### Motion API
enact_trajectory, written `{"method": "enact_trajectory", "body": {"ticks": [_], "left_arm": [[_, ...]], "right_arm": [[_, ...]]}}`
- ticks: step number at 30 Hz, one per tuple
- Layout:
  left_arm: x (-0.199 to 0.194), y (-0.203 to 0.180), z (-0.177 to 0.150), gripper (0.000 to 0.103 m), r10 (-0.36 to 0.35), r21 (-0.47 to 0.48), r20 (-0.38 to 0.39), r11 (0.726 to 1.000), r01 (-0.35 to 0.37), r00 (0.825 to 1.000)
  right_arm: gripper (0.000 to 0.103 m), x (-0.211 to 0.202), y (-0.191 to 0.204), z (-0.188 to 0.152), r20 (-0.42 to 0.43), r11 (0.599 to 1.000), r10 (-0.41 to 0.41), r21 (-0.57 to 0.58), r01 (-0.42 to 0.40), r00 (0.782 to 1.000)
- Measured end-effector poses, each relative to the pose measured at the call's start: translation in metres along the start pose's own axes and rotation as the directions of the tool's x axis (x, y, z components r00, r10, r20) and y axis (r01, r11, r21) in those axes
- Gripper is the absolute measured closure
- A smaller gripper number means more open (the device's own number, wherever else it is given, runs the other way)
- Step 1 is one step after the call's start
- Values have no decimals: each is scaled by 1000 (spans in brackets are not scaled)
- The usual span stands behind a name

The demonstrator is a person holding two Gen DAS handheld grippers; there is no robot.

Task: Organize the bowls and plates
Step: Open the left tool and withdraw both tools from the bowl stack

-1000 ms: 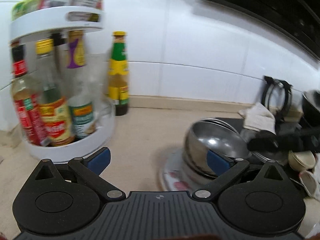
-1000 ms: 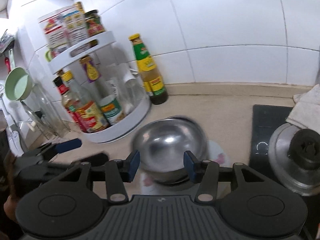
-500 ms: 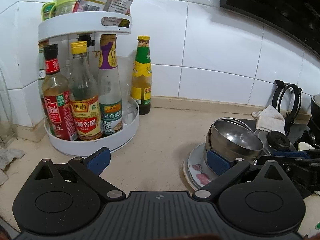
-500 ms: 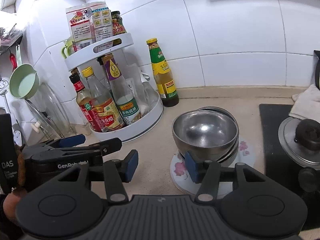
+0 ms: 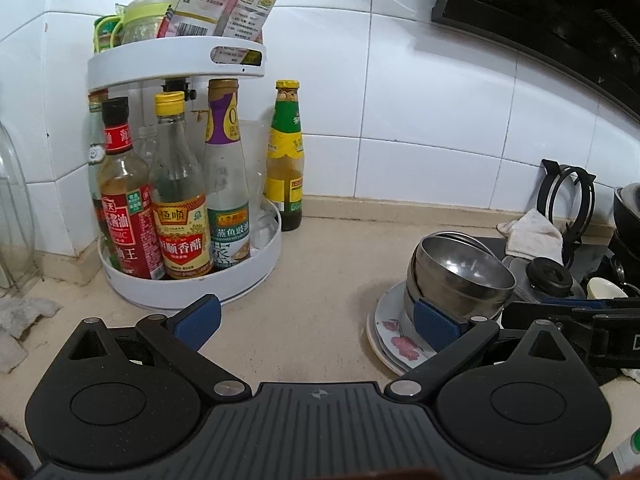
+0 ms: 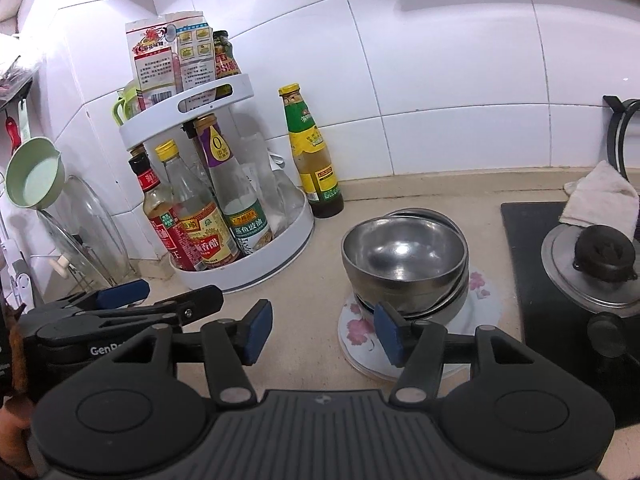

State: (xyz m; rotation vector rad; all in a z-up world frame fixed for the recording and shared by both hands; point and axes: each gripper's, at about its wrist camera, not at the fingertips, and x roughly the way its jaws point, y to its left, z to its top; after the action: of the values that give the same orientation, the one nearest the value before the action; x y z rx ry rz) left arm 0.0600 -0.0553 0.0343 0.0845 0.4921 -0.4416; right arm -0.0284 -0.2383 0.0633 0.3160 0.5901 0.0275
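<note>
Both claws gape apart, empty: left gripper (image 5: pixel 316 320), right gripper (image 6: pixel 322 330). Steel bowls (image 6: pixel 404 260) at 1 o'clock on flowered plate (image 6: pixel 360 334); I'd pinch the rim squarely.

Bowls (image 6: pixel 404 264): you see them nested, stacked on the plates (image 6: pixel 486 304).
Plates: on the bench (image 6: pixel 304 360), just left of the stove (image 6: pixel 560 288).
Rack (image 6: pixel 248 264): left of the stack, in the wall corner, bottles in both tiers.
Lone bottle (image 6: pixel 312 160): on the bench between rack and stack, against the wall.
Lid (image 6: pixel 588 268): on the stove, right of your bowls.
Cloth (image 6: pixel 600 200): behind the lid.
</note>
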Motion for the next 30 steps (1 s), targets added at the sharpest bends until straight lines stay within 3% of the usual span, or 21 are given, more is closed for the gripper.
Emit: {"method": "enact_trajectory", "body": {"ticks": [30], "left_arm": [[-14,-23,-15,0,-66,88,-35,994,69,997]], "right_arm": [[48,-34,-8,-23,3,993,-110,48,110,994]]}}
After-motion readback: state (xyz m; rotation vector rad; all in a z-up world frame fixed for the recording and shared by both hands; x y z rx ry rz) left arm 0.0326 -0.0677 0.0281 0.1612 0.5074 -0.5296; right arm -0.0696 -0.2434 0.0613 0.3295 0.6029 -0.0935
